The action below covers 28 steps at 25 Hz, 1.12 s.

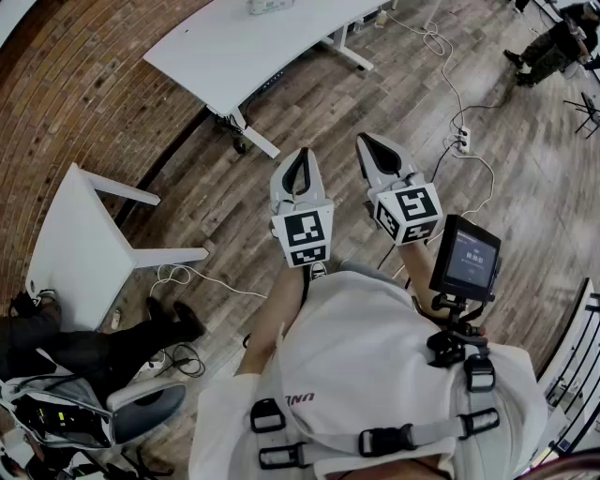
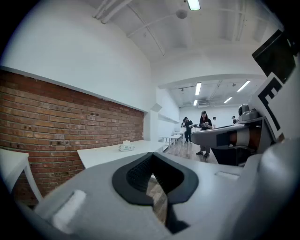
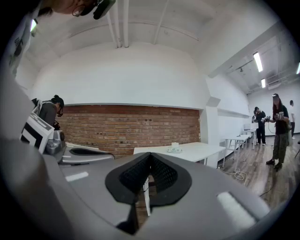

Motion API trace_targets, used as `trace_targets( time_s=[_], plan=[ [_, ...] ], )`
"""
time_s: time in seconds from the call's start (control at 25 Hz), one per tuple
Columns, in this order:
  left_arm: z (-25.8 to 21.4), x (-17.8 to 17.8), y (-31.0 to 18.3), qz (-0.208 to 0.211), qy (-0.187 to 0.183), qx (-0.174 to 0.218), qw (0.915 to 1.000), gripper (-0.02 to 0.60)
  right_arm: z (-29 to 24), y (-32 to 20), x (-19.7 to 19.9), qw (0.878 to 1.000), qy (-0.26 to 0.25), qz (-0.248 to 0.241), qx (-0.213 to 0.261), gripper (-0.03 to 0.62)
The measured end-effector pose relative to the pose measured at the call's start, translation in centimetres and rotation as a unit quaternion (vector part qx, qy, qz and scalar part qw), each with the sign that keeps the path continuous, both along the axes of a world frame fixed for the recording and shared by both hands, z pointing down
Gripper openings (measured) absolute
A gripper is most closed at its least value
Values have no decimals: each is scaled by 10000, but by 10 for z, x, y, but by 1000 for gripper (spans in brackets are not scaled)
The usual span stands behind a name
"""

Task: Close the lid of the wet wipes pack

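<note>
Both grippers were held side by side over the wood floor (image 1: 309,103), well short of the table (image 1: 244,47). The left gripper (image 1: 300,153) had its jaws brought together with nothing between them, and so did the right gripper (image 1: 367,139).

The wipes pack (image 1: 270,6) lay on the table, well apart from both grippers and cut off by the head view's upper edge. In the gripper views it showed small against the brick wall (image 2: 70,117), too small to tell how its lid stood.

Bare floor lay between the grippers and the table. A white cable (image 1: 448,75) ran across the floor to a power strip (image 1: 461,141) on the right. A second white table (image 1: 75,244) stood to the left, with a seated person's legs (image 1: 112,342) beside it. A small monitor (image 1: 466,258) hung at the holder's chest. Other people (image 2: 204,133) stood far down the room.
</note>
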<state>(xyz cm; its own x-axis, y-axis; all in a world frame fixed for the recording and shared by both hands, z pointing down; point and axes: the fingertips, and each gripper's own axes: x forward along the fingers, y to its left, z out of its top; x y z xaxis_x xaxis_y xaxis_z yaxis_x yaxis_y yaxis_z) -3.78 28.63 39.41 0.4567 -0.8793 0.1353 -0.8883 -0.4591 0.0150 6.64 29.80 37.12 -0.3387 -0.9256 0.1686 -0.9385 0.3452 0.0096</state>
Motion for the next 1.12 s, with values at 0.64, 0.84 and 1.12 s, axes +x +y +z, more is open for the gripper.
trace_targets(
  time_s=[0.64, 0.84, 1.12],
  plan=[
    [23, 5, -92, -244, 66, -280, 9993, 3, 24, -99, 15, 9997, 45, -168, -192, 6],
    [22, 18, -147, -482, 37, -327, 9983, 3, 22, -159, 37, 9992, 32, -321, -219, 6],
    [10, 37, -223, -793, 38, -235, 9966, 3, 13, -239, 53, 9972, 21, -736, -127, 6]
  ],
)
